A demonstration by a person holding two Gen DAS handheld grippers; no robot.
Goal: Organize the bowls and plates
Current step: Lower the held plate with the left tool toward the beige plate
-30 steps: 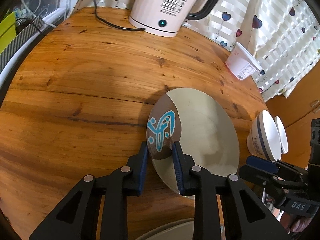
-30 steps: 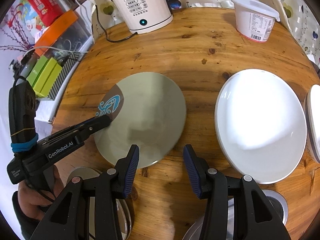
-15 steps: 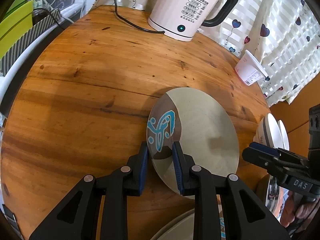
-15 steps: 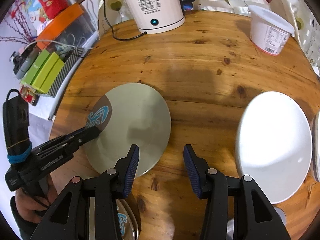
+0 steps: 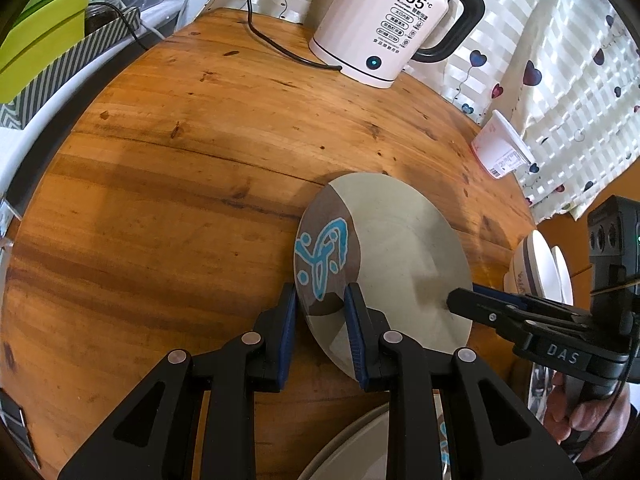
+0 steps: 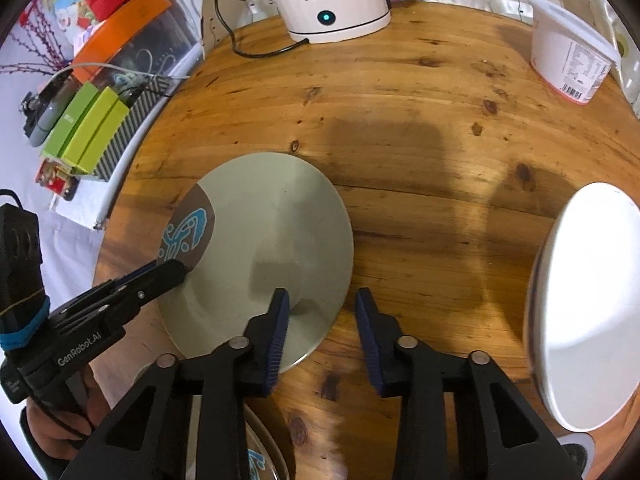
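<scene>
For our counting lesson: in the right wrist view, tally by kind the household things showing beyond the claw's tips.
Plates: 2 (grey plate, white plate)
Kettle: 1
Tub: 1
Total: 4

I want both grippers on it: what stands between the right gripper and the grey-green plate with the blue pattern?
Nothing visible. The closing right gripper already straddles the grey-green plate's near rim; the left gripper grips its patterned edge.
</scene>
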